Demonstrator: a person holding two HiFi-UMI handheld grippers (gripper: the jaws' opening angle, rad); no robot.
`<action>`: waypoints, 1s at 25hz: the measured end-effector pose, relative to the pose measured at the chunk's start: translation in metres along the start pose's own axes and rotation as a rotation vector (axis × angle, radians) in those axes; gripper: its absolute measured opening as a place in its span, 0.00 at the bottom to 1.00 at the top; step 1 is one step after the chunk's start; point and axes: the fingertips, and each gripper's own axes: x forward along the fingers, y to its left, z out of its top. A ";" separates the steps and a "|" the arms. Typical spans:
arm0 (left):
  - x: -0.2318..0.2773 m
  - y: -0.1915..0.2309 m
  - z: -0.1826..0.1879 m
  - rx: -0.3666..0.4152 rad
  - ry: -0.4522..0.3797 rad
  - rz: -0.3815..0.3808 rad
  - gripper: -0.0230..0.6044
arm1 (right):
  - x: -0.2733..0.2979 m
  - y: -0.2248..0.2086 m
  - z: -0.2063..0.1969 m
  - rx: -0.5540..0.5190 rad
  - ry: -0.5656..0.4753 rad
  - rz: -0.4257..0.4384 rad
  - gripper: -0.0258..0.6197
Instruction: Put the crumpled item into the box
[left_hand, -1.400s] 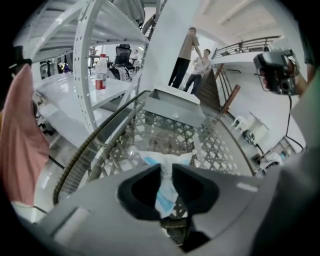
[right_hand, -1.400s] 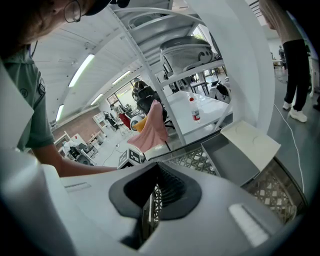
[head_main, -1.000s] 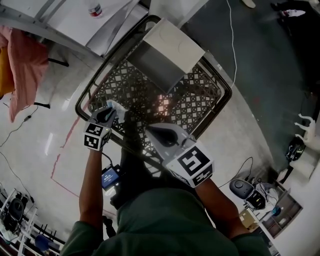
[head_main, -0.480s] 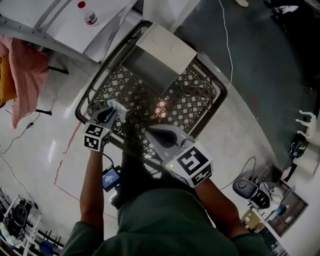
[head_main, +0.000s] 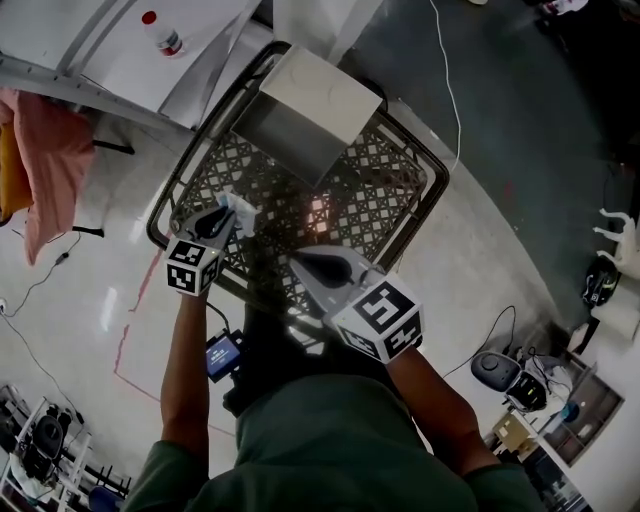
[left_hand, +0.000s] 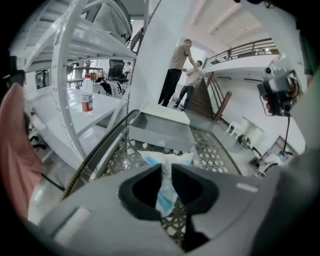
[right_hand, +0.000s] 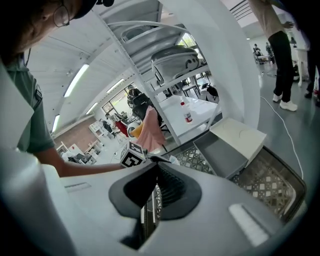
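- Two grippers are hovering over the lattice basket (head_main: 392, 200) in the head view. The left gripper (head_main: 226, 214) is carrying the crumpled item (head_main: 243, 208), near the box (head_main: 300, 115) but not yet over it.
- In the left gripper view, its jaws are pinching the white-and-blue wad mid-body. It is looking soft, light and floppy, and a pinch across the bunched middle seems safest.
- In the right gripper view, the right gripper (right_hand: 156, 170) is sitting closed, holding nothing.

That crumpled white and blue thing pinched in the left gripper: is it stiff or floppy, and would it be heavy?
Probably floppy: the crumpled item folds and bunches where the left gripper pinches it. Likely very light, since a narrow pinch carries all of it. It looks thin, so it may cling or flutter rather than drop cleanly into the box.
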 end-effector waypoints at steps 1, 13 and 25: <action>0.002 -0.001 0.002 -0.005 -0.011 -0.003 0.14 | 0.000 -0.002 -0.002 0.013 -0.001 0.003 0.05; -0.005 -0.004 0.023 -0.050 -0.066 -0.018 0.14 | -0.004 0.004 0.000 0.067 -0.002 0.025 0.05; 0.023 0.000 0.043 -0.052 -0.052 -0.044 0.14 | -0.002 -0.027 0.009 0.099 -0.006 0.014 0.05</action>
